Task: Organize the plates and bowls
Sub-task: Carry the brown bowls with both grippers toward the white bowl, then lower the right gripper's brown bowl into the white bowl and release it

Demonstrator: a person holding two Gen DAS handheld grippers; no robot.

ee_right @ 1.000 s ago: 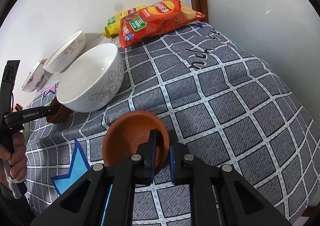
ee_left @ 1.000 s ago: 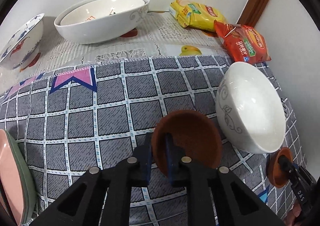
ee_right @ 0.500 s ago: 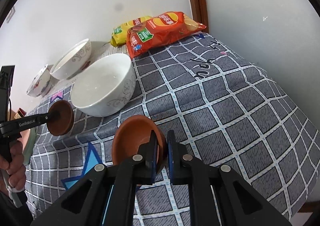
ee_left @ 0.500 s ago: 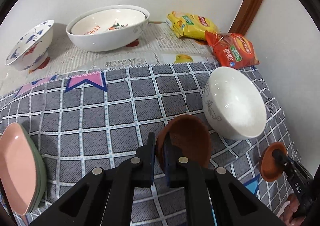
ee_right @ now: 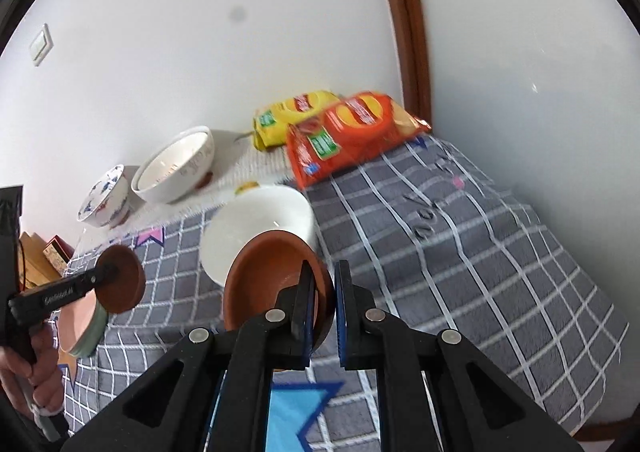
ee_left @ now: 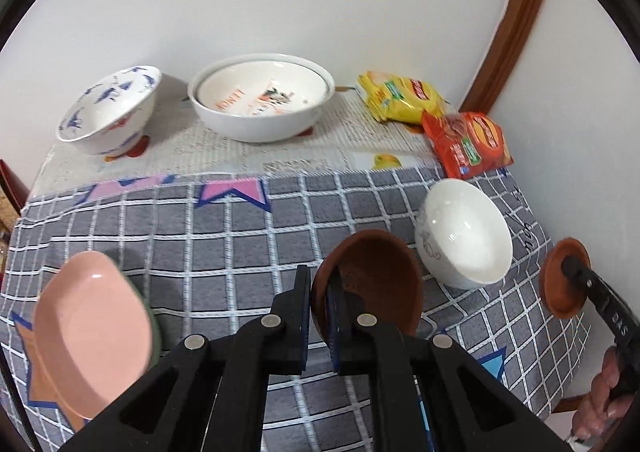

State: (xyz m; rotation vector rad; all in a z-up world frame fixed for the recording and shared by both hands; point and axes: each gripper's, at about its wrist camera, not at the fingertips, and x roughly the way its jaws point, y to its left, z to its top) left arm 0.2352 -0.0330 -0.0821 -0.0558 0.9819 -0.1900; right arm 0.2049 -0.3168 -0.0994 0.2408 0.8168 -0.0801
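fingers [ee_left: 305, 304] astride brown saucer [ee_left: 376, 280] rim

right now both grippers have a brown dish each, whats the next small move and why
Probably bring the right gripper leftward so its brown dish nests into the one held by the left gripper. Both dishes look alike, both are lifted off the checked cloth, and the white bowl sits between them, so pass above it.
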